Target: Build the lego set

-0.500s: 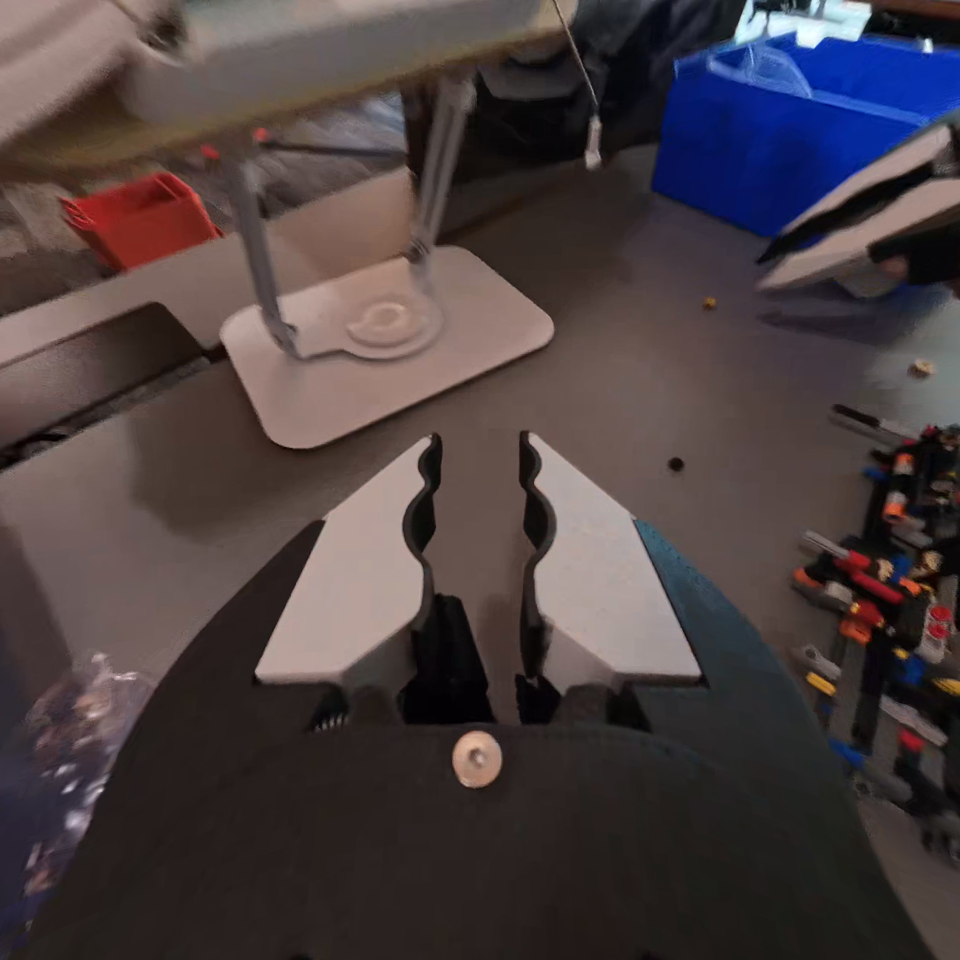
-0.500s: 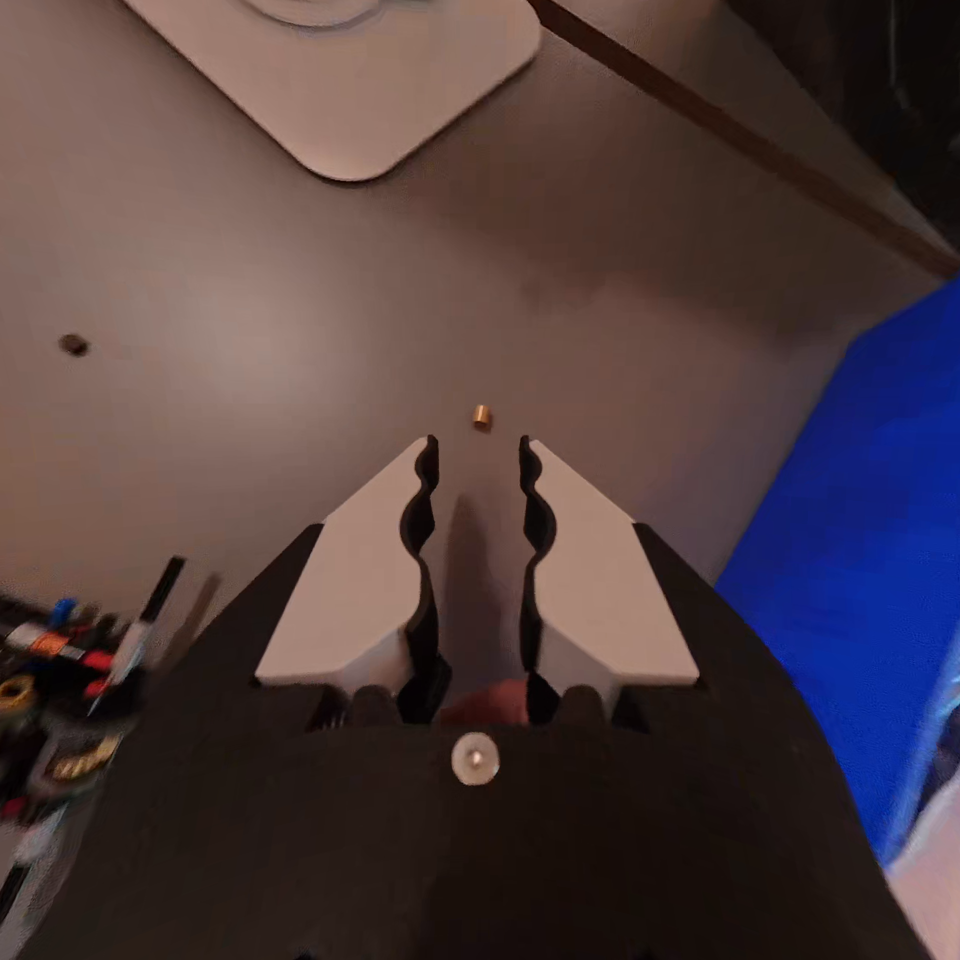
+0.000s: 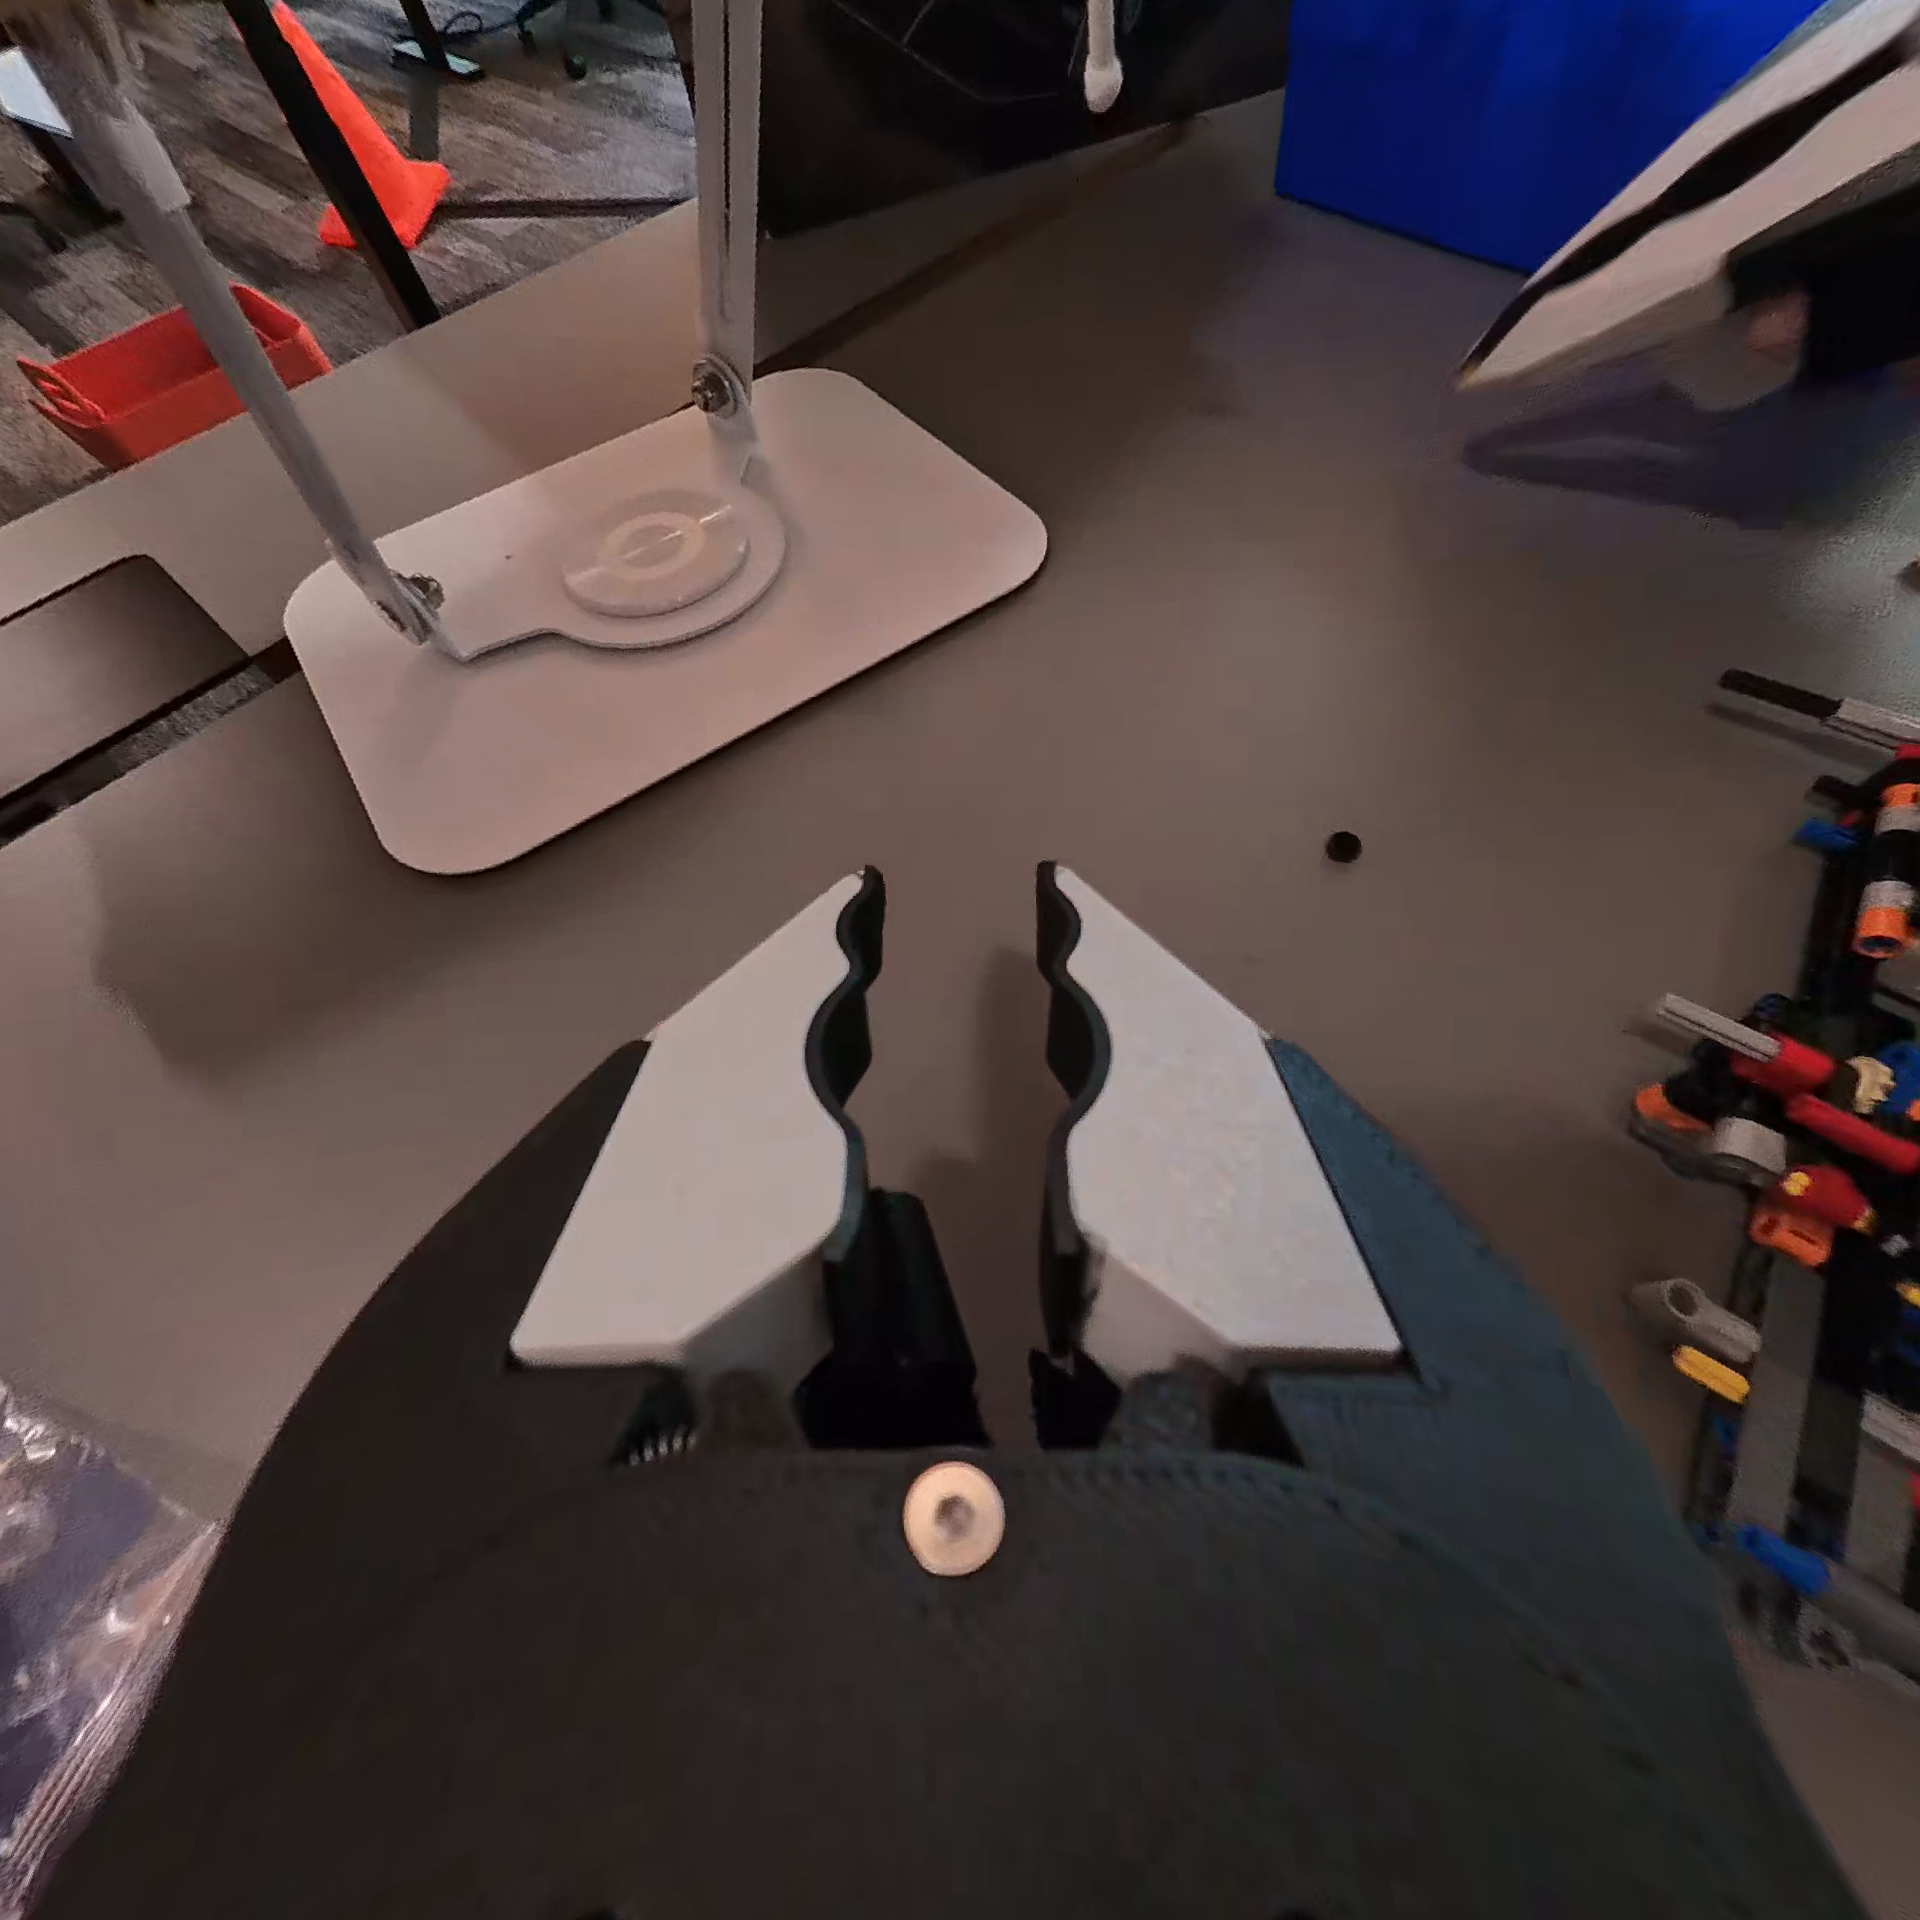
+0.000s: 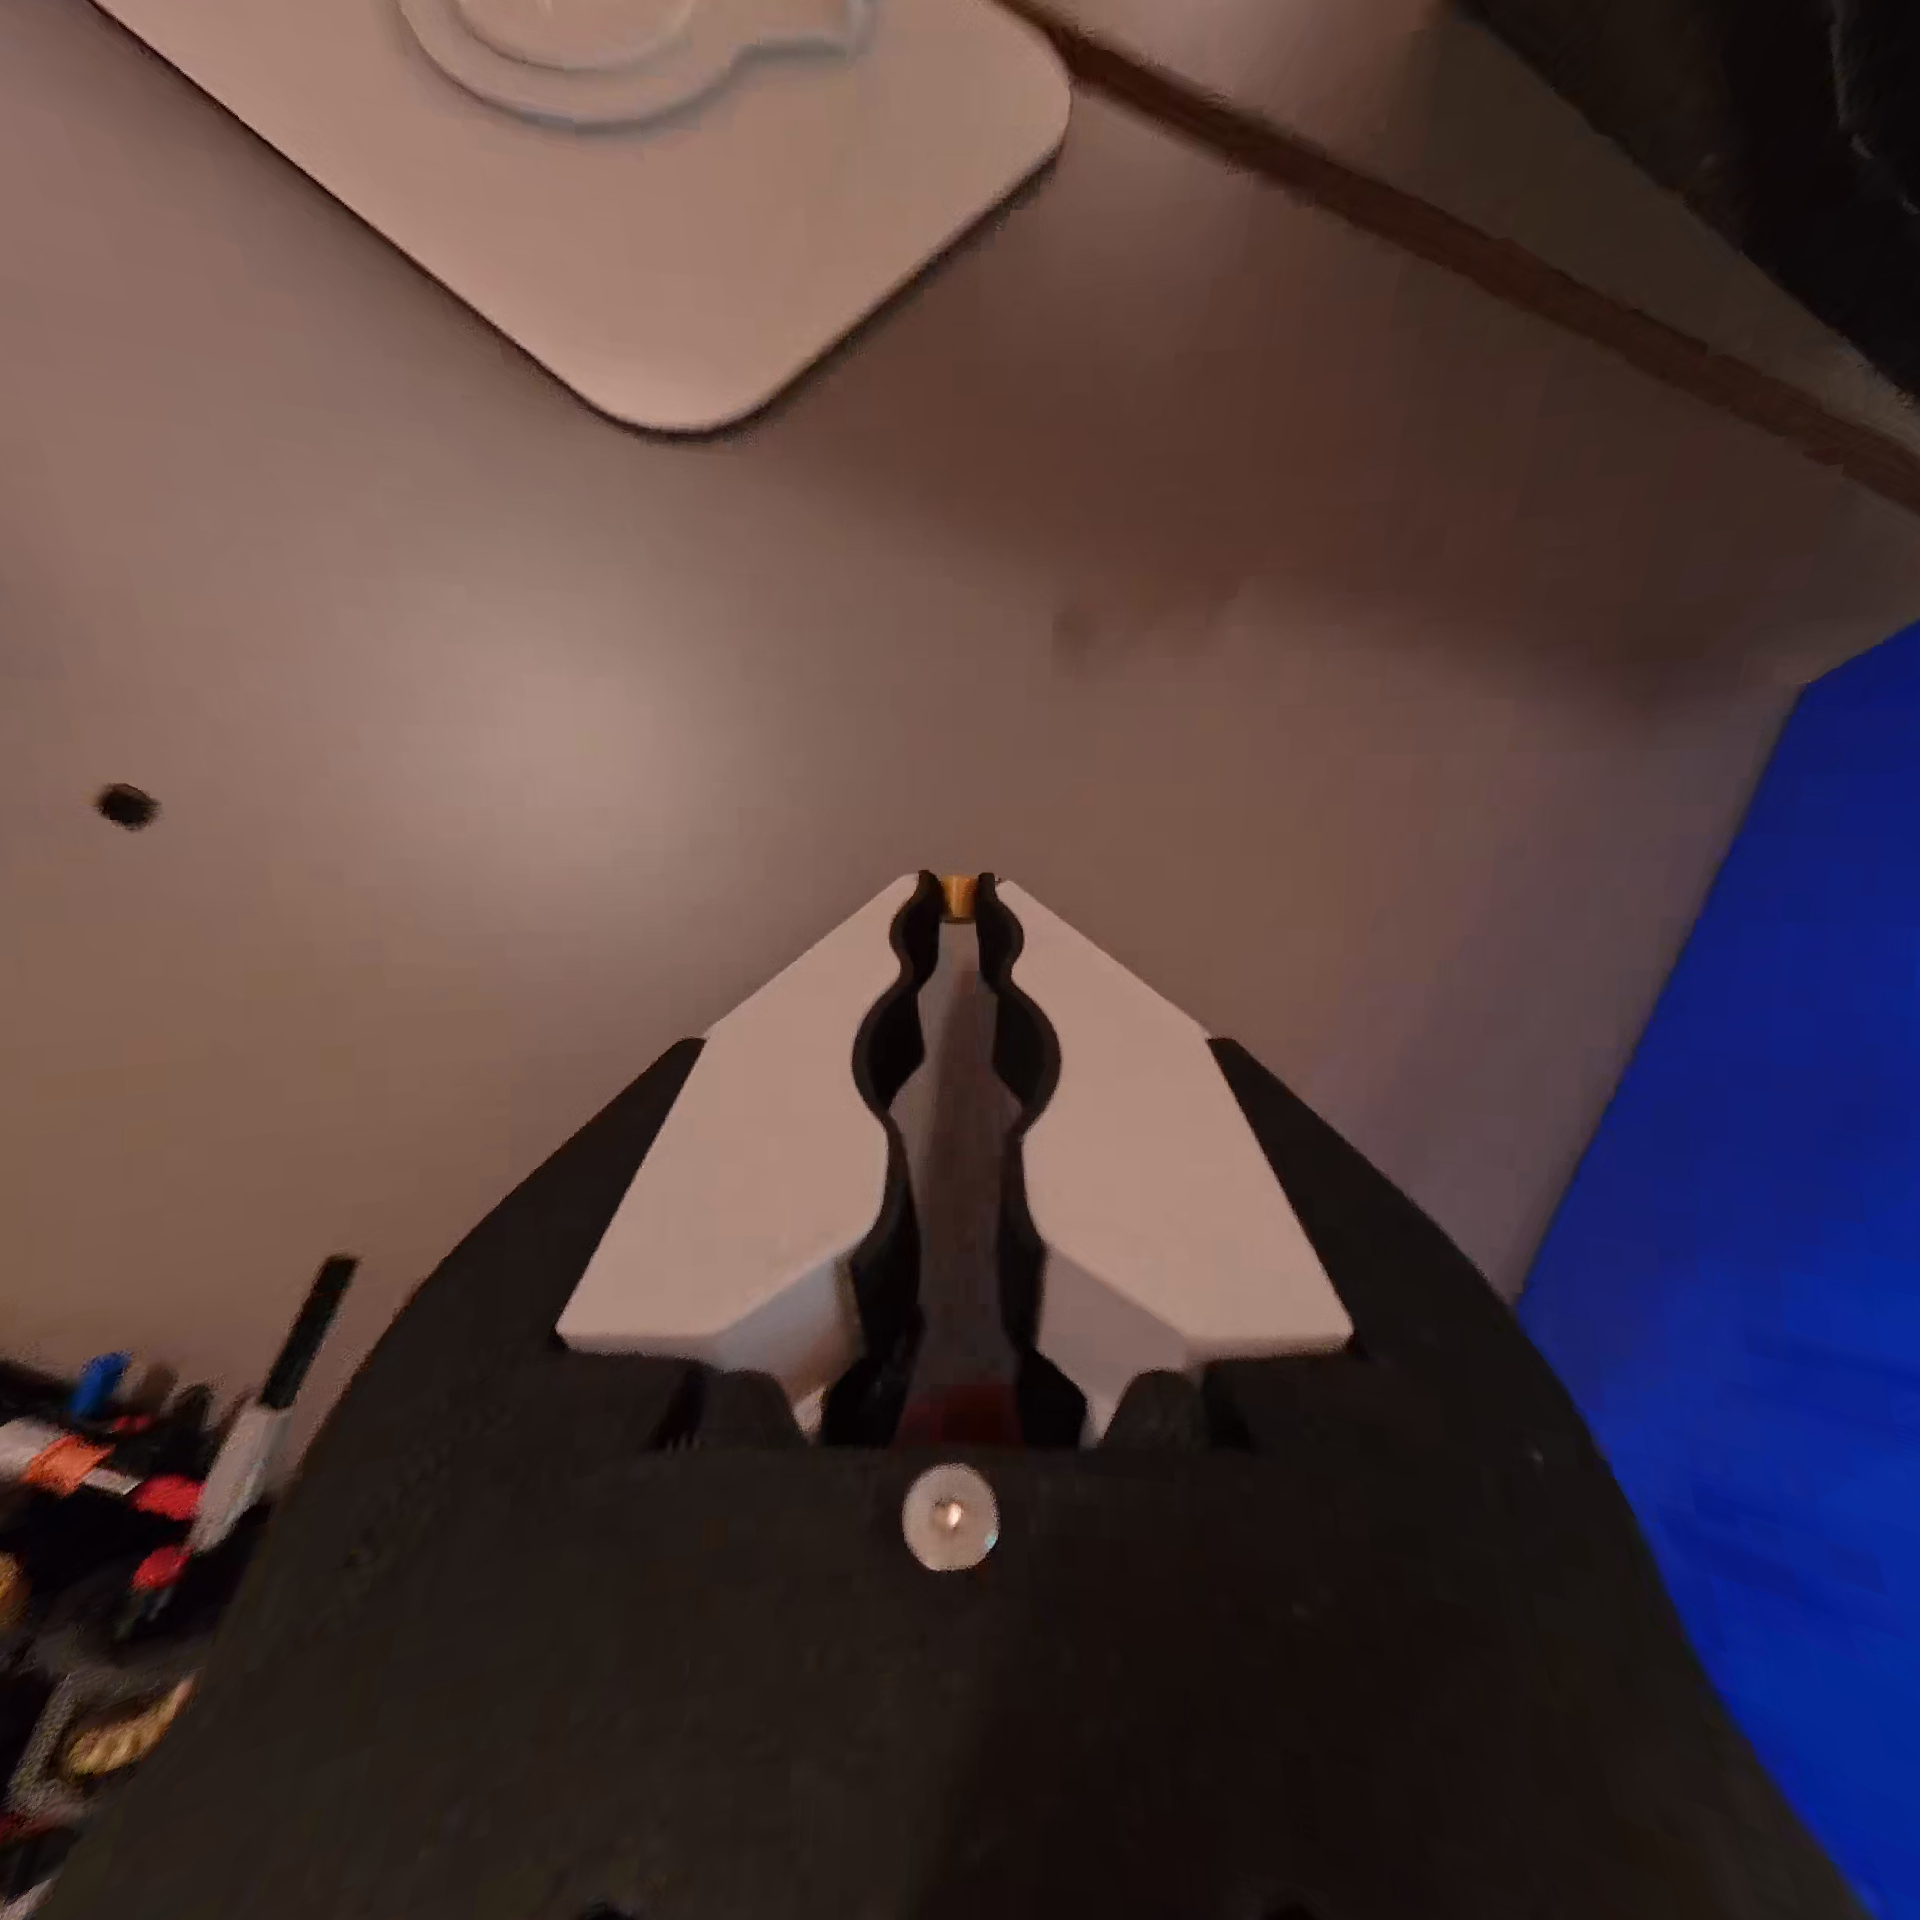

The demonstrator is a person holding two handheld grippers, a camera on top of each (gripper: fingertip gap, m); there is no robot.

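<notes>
Pinching tan peg (image 4: 958,896) at right gripper (image 4: 958,883) tips, low over table (image 4: 520,675).

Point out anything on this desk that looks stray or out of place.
One small black piece lies alone on the bare grey desk, apart from the lego build at the right edge. A tiny gold piece was also loose out there; the right gripper is pinching it at its fingertips. Nothing looks spilled or damaged.
</notes>
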